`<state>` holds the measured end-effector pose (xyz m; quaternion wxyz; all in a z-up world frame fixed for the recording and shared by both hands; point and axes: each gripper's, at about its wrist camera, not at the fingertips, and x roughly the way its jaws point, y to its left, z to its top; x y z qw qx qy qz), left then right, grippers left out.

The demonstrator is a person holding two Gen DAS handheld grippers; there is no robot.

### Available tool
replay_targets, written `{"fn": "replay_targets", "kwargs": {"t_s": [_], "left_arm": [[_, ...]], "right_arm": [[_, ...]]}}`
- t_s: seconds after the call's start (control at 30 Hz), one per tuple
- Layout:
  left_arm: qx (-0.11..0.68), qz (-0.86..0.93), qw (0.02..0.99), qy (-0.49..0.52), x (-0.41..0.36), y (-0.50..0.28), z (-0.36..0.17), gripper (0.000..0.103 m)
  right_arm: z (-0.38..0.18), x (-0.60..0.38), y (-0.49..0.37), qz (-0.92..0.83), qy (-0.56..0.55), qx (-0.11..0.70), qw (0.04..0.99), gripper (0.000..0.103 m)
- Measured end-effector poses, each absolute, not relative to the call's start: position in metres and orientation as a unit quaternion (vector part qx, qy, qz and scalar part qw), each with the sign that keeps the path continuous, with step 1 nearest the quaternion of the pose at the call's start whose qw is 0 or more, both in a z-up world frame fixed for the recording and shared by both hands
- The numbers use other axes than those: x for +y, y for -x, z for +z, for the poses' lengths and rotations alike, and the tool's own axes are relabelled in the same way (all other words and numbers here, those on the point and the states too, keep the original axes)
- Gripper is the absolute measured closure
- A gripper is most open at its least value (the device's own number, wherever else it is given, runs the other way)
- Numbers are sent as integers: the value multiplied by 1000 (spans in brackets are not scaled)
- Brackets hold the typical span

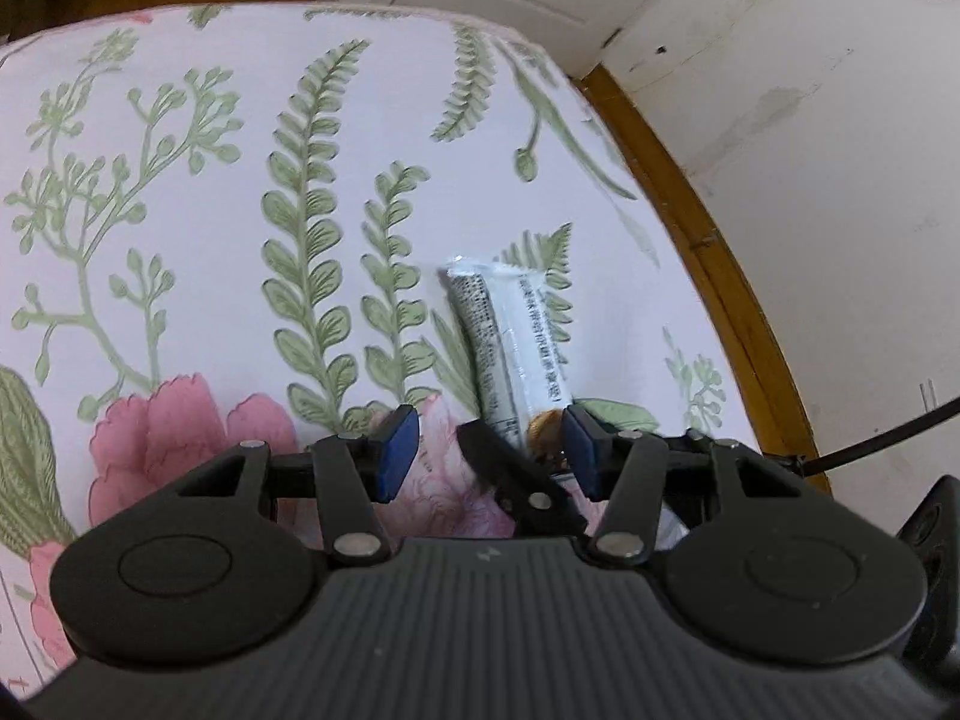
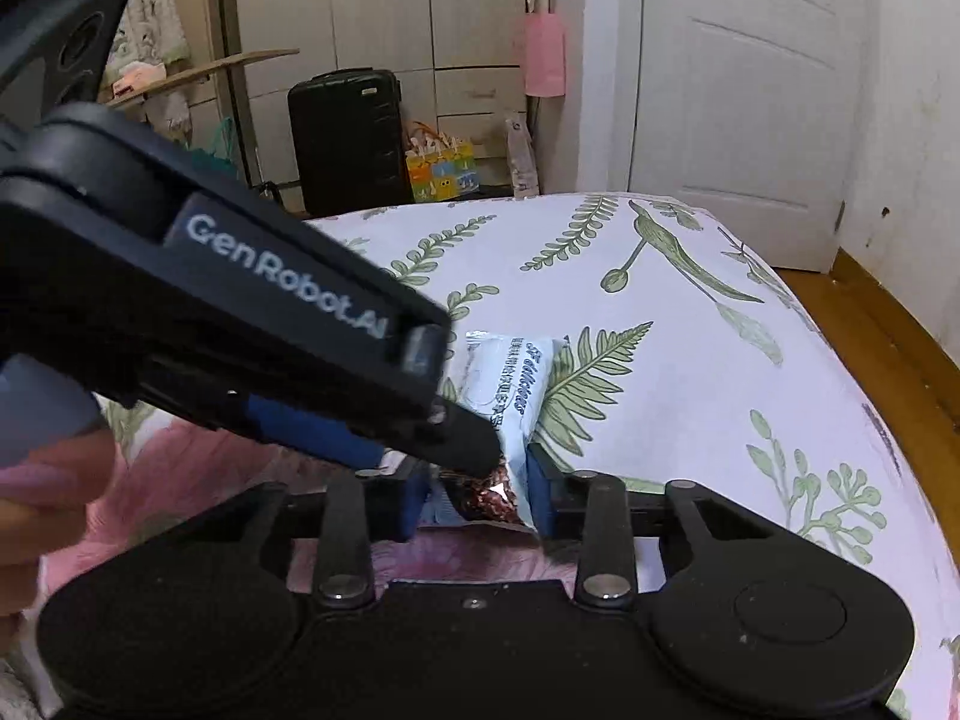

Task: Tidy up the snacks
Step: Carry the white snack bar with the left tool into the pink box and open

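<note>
**A:** What is on the surface?

**B:** A floral cloth (image 1: 240,192) with green ferns and pink blossoms covers what looks like a bed or a tabletop; I cannot tell which. One snack packet (image 1: 510,348) lies on it, pale and long, with dark print along its length and a picture of brown food at its near end. It sits right of centre in the left wrist view, pointing away from the camera.

**A:** Where is the left tool?

**B:** The left tool (image 1: 489,450) is at the packet's near end. Its blue pads (image 1: 399,450) stand well apart, and the packet's near end lies beside the right-hand pad. A black finger of the other tool crosses the gap between the pads.

**A:** And the right tool?

**B:** In the right wrist view, the right tool (image 2: 477,495) has its two blue pads (image 2: 543,495) on either side of the packet's (image 2: 510,396) near, brown-printed end. They look pressed against it, gripping it. The left tool (image 2: 468,450) reaches in from the left, its black fingertip touching the packet just above that grip. Part of a hand (image 2: 36,492) shows at the left edge.

**A:** What is behind?

**B:** Far off stand a black suitcase (image 2: 345,138), a colourful bag (image 2: 441,171), pale cupboards (image 2: 384,12) and a white door (image 2: 738,90). A wooden floor (image 2: 888,336) shows on the right.
</note>
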<state>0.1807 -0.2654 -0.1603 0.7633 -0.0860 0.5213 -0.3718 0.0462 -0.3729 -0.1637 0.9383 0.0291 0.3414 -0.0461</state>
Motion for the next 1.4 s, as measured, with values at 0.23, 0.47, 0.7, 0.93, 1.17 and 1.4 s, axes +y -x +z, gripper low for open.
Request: {"fn": "replay_targets", "kwargs": {"t_s": [0.23,0.47,0.7,0.93,1.17,1.4], "left_arm": [[534,-379,750,96,-253,-175,-159,60],[549,-365,749,74,-222,-157,-142,61],[557,-341,754,66,-180,-138,-114,61],[549,-307,776,54,-127,-116,-77,61],[522,-256,811,69,-64,-97,-38,61],[491,-227,837,82,-6,-92,-14,61]], "right_arm": [[-159,-362,-39,-34,-64,349,934,68],[-148,-340,-31,-9,-84,378,922,68],[-125,-305,-22,31,-92,390,915,68],[-97,-262,-16,85,-95,393,911,68],[-69,-213,-8,152,-81,370,913,68],[-44,-164,-21,188,-65,365,910,67]]}}
